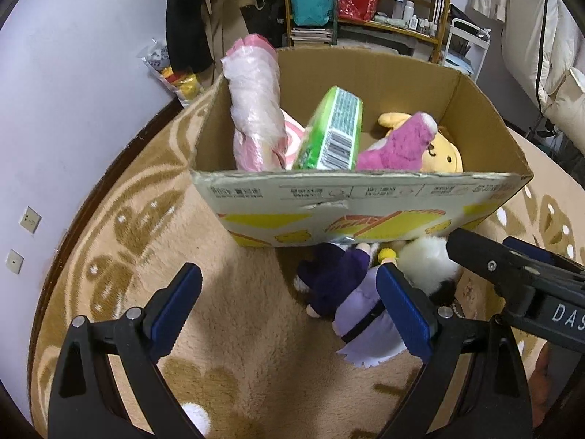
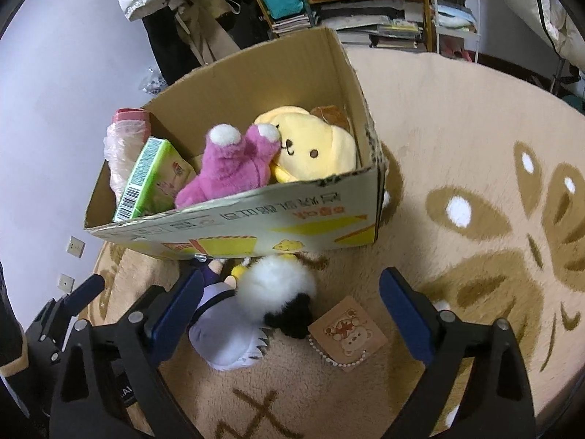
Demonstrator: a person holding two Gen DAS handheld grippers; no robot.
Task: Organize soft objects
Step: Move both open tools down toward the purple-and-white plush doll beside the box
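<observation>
Both hand-held grippers, left (image 1: 289, 309) and right (image 2: 290, 314), gape wide and empty above the rug (image 2: 457, 117). The purple doll (image 2: 223, 333) and panda plush (image 2: 279, 285) lie touching against the cardboard box's (image 2: 256, 219) near wall. Risk: one closure may catch both toys, or snag the tag (image 2: 347, 334).

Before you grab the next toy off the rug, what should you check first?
1. Right gripper open: ok, jaws wide apart.
2. Left gripper open and empty: ok.
3. Fluffy white-and-black plush within the right gripper's span: ok, it lies between the fingers.
4. Purple-dressed doll apart from that plush: not ok, they touch.
5. Open cardboard box has room: ok, some floor shows.
6. Brown paper tag tied to the plush: cannot tell.
</observation>
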